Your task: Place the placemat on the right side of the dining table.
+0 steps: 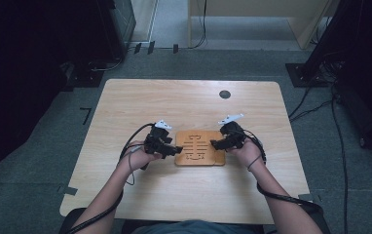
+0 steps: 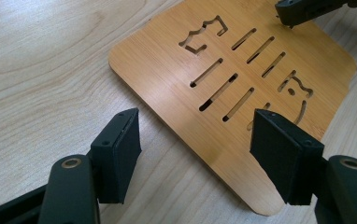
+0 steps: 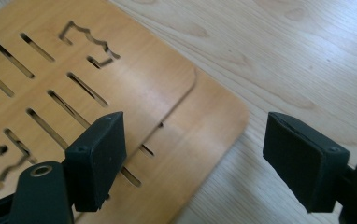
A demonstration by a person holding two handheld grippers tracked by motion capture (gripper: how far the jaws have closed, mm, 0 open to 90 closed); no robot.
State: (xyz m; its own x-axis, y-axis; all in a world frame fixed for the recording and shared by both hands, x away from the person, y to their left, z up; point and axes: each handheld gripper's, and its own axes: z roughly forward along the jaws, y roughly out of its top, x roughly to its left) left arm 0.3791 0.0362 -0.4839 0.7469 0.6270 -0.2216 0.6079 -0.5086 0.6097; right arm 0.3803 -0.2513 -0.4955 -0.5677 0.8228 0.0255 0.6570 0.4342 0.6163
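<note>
A flat bamboo board (image 1: 199, 147) with slots cut through it lies in the middle of the table. Seen close, the board (image 3: 120, 88) is two stacked panels, the upper one slightly offset. My left gripper (image 1: 173, 150) stands open at the board's left edge, and the board's corner (image 2: 223, 93) lies between and beyond its jaws. My right gripper (image 1: 215, 144) is open at the board's right edge. One of its jaws hovers over the board and the other over bare table. Neither gripper holds anything. The right gripper's tip (image 2: 303, 9) pokes in at the top of the left gripper view.
The light wooden table (image 1: 140, 102) has a dark round grommet (image 1: 225, 94) near its far edge. Cables trail from both grippers along the person's forearms. Grey carpet, dark equipment and floor cables surround the table.
</note>
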